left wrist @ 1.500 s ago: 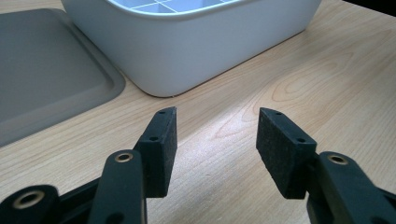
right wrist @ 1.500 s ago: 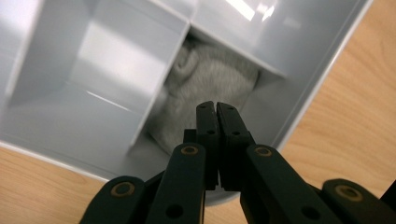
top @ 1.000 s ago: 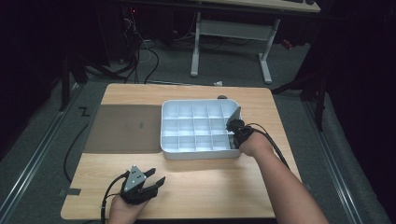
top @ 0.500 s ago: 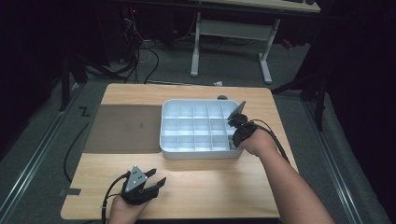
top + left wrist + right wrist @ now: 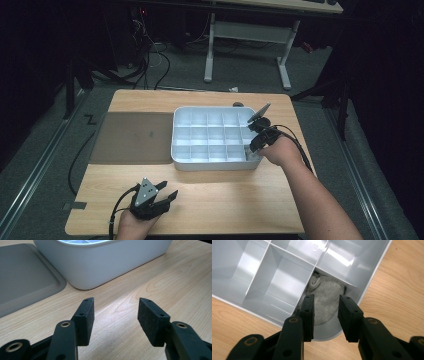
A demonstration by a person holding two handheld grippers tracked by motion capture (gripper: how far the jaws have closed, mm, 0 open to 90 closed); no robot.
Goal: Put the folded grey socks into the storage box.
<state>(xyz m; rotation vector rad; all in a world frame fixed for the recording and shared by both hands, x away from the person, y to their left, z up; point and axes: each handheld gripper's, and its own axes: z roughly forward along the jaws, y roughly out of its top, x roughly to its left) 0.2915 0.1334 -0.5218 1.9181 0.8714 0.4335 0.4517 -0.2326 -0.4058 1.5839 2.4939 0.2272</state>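
Note:
A white compartment tray [image 5: 210, 164] stands on the wooden table. A grey sock [image 5: 325, 300] lies bunched in its front right corner compartment. My right gripper [image 5: 255, 150] hangs just above that compartment, pointing down. Its jaws have just been opening; in the right gripper view the right gripper [image 5: 327, 297] stands open, with the sock below the gap and the pads off it. My left gripper [image 5: 166, 189] rests near the table's front edge, left of the tray. In the left gripper view the left gripper [image 5: 116, 301] is open over bare wood.
A flat grey mat [image 5: 130, 137] lies left of the tray, touching it; it also appears as the grey mat [image 5: 22, 277] beside the tray's wall [image 5: 112, 262]. The tray's other compartments look empty. A desk frame stands on the floor beyond the table.
The right hand has risen a little out of the tray's corner and its jaws have parted, leaving the sock in the compartment. The left gripper has not moved.

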